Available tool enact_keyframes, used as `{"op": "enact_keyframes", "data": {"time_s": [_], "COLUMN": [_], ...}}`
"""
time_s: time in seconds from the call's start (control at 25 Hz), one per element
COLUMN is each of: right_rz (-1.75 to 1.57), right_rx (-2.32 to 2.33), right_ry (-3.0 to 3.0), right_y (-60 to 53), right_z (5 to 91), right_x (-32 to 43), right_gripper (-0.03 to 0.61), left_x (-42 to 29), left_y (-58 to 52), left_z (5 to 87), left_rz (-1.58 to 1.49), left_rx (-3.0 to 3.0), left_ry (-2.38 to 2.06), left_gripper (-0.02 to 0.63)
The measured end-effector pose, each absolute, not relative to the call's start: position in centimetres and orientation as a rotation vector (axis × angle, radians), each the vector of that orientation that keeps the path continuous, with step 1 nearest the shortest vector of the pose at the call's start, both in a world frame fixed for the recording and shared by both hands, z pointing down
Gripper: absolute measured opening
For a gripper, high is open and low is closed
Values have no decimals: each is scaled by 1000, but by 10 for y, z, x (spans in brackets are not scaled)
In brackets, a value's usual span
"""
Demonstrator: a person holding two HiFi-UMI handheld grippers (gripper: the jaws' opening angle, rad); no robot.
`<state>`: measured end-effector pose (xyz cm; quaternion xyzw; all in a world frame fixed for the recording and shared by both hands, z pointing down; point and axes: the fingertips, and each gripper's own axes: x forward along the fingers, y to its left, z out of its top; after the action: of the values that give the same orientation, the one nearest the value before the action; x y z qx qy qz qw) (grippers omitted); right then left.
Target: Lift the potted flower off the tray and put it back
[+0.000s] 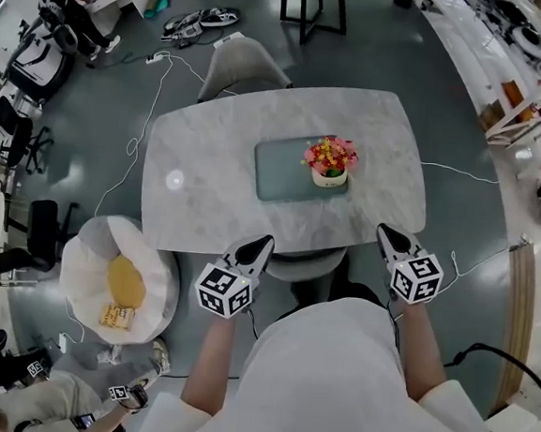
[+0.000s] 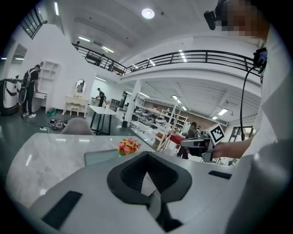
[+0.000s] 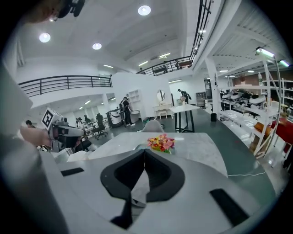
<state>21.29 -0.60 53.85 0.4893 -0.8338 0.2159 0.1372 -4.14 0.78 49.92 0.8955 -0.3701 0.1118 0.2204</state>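
1. A potted flower point(image 1: 330, 161), with red, pink and yellow blooms in a small white pot, stood upright on a grey-green tray point(image 1: 279, 169). It sat toward the tray's right end, and the tray lay at the middle of a pale marble table point(image 1: 210, 158).
2. A person stood at the table's near edge with a tool in each hand. The left gripper point(image 1: 260, 246) and the right gripper point(image 1: 385, 233) were at that edge, well short of the tray. Both pointed toward the flower.
3. Both claws were clenched tip to tip, with nothing between them.
4. The step in hand looked like the reach toward the pot. To do it well, the working claw would have needed to spread wider than the pot before arriving.
5. The right gripper seemed the better choice, since the pot stood on that side of the tray.
6. The pads belonged on the white pot wall, below the blooms, so that no petals were crushed.
7. A straight, level lift would probably have kept the tray from sliding. The pot looked top-heavy, so setting it down flat inside the rim mattered too.
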Motion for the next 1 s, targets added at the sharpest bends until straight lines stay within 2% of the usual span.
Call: {"op": "enact_keyframes", "data": {"time_s": [1.0], "right_rz": [701], "right_rx": [1410], "right_ry": [-2469], "right_y": [14], "right_z": [531], "right_x": [267], "right_gripper": [17], "left_x": [-1], "left_y": [32], "left_z": [504], "left_rz": [312], "left_rx": [2433], "left_ry": [-1086], "left_gripper": [3]}}
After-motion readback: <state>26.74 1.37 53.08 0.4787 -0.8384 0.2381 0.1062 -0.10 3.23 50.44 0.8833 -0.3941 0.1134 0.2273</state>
